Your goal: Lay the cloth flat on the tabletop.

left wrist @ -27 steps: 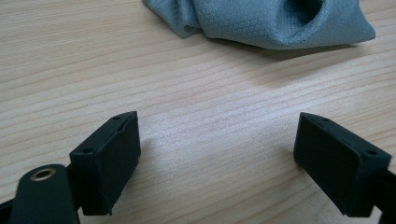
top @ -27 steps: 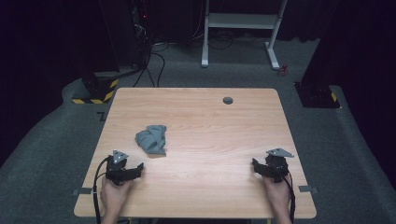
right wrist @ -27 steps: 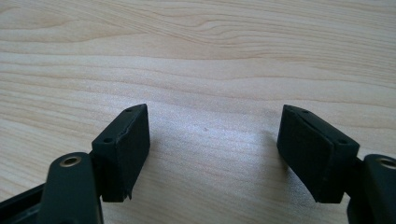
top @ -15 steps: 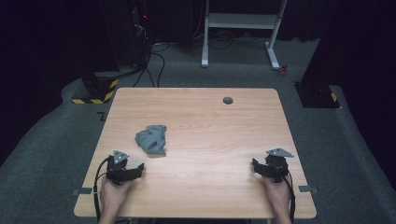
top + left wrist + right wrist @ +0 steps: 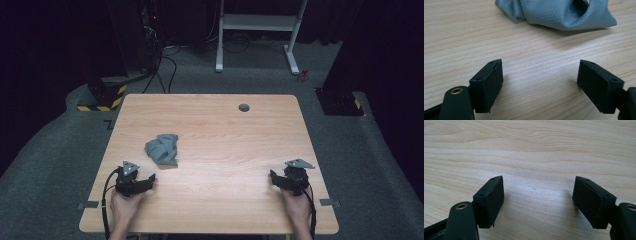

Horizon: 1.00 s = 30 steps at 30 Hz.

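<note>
A crumpled grey cloth (image 5: 162, 149) lies on the wooden table (image 5: 215, 130), left of its middle. My left gripper (image 5: 149, 178) rests on the table near the front left, just in front of the cloth, and it is open. In the left gripper view the cloth (image 5: 559, 12) lies a short way beyond the gripper (image 5: 540, 75), whose two black jaws stand wide apart over bare wood. My right gripper (image 5: 273, 176) rests near the front right edge, far from the cloth, open too. The right gripper view has the gripper (image 5: 539, 192) with nothing but wood grain between its jaws.
A small round grey grommet (image 5: 244, 107) sits near the table's far edge. Beyond the table are a white desk frame (image 5: 260, 25), cables on the floor and a black-and-yellow striped base (image 5: 102, 97) at the left.
</note>
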Each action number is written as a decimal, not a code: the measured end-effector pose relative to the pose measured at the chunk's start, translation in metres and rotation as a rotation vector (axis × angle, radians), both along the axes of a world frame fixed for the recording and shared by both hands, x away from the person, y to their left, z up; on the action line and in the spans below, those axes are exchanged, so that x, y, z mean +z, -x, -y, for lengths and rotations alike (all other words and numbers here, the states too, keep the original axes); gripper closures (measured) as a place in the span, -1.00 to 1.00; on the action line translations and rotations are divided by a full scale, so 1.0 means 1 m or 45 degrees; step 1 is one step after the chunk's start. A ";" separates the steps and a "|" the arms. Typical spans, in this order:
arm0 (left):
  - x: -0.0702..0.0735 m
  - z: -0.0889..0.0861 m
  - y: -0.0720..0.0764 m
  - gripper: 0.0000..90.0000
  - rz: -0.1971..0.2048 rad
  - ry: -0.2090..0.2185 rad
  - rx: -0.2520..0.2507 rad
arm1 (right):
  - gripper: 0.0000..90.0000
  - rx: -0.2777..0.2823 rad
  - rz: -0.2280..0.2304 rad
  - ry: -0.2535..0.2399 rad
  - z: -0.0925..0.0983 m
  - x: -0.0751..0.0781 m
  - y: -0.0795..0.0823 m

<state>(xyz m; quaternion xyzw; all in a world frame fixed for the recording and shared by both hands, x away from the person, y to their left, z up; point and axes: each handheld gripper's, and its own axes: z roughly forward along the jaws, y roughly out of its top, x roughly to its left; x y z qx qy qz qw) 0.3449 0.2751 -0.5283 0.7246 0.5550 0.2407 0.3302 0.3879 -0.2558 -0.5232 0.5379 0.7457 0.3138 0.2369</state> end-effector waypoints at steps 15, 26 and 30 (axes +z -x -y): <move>0.015 0.015 -0.005 -0.47 0.054 0.021 -0.066 | -0.44 -0.003 -0.003 -0.002 0.000 0.000 0.000; 0.026 0.030 -0.021 -0.42 0.099 0.003 -0.094 | -0.44 -0.003 -0.004 -0.002 0.000 0.000 0.000; 0.028 0.033 -0.030 -0.42 0.093 -0.010 -0.090 | -0.44 -0.003 -0.003 -0.002 0.000 0.000 0.000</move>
